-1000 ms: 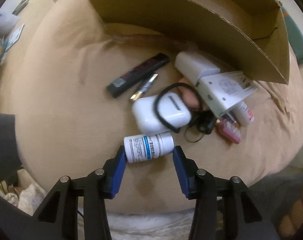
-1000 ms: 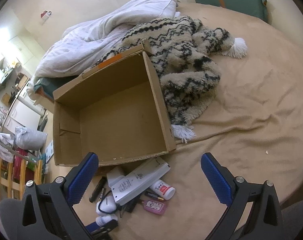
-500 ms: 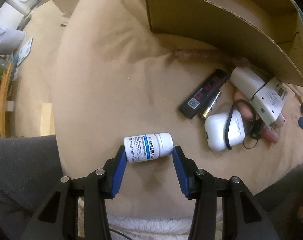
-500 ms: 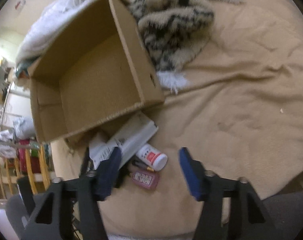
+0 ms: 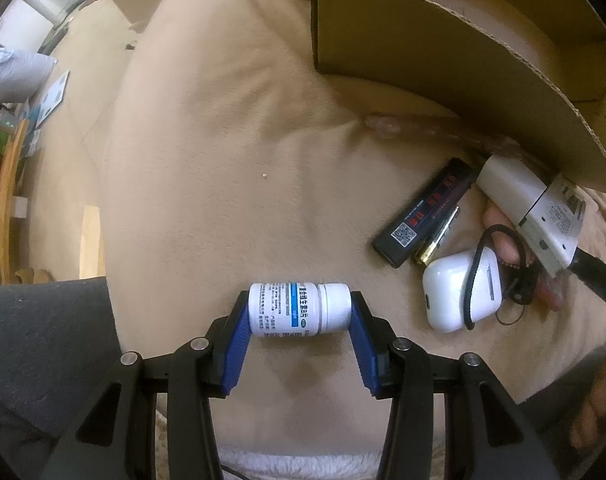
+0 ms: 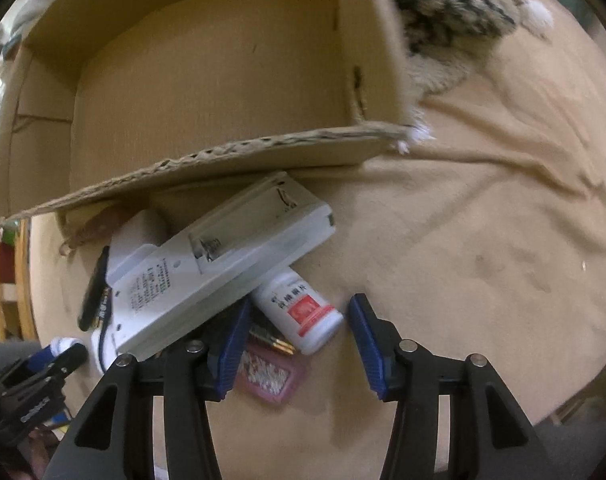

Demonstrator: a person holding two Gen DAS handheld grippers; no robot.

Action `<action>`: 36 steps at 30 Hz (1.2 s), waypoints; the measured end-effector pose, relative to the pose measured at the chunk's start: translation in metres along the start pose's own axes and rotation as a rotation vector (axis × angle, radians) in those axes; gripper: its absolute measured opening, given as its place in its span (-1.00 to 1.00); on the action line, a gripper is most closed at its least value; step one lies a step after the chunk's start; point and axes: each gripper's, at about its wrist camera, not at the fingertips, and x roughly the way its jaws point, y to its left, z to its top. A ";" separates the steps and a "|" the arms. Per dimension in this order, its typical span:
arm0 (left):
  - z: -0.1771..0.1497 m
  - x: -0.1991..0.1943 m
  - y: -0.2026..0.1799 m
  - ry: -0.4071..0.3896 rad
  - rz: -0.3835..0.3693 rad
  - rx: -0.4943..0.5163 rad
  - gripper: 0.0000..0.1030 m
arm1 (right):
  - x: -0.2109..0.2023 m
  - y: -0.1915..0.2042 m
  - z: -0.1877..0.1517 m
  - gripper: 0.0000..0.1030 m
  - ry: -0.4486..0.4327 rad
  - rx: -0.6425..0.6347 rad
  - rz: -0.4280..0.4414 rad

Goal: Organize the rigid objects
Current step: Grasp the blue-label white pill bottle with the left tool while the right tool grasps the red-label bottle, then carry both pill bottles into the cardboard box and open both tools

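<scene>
**Two bottles in play, box not yet filled**

My left gripper is clamped end to end on the blue-label pill bottle, low centre of the left view, and I've carried it clear: a second ago it sat against the white earbud case, now well off to the right. That's one item lifted out of the pile, ready for the cardboard box.

My right gripper has dropped in close, its jaws just narrowing from wide. The red-label pill bottle lies between them, but the right pad stands off its cap; no grip there yet.

Count: two pill bottles, one cardboard box with nothing visible inside, one white battery charger leaning over the pile, one black lighter-like stick, one earbud case, one pink case.
</scene>
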 end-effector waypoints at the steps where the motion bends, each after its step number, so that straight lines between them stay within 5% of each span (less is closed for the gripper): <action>1: 0.001 0.000 0.000 0.000 -0.001 0.001 -0.16 | 0.002 0.003 0.000 0.05 0.003 -0.009 -0.010; 4: 0.002 0.005 0.008 0.003 -0.013 -0.007 -0.16 | 0.002 0.017 0.003 -0.12 -0.010 -0.095 -0.059; 6: 0.001 0.009 0.016 0.003 -0.023 -0.014 -0.16 | 0.000 0.023 0.000 -0.46 -0.020 -0.142 -0.068; 18: -0.011 0.003 0.022 -0.014 -0.043 -0.023 -0.17 | -0.051 0.020 -0.028 -0.46 -0.071 -0.180 -0.015; 28: -0.025 -0.054 0.019 -0.183 -0.050 -0.009 -0.17 | -0.159 -0.030 -0.031 -0.46 -0.337 -0.033 0.263; 36: -0.002 -0.127 0.007 -0.348 -0.051 0.044 -0.17 | -0.190 -0.028 0.003 -0.46 -0.496 0.044 0.417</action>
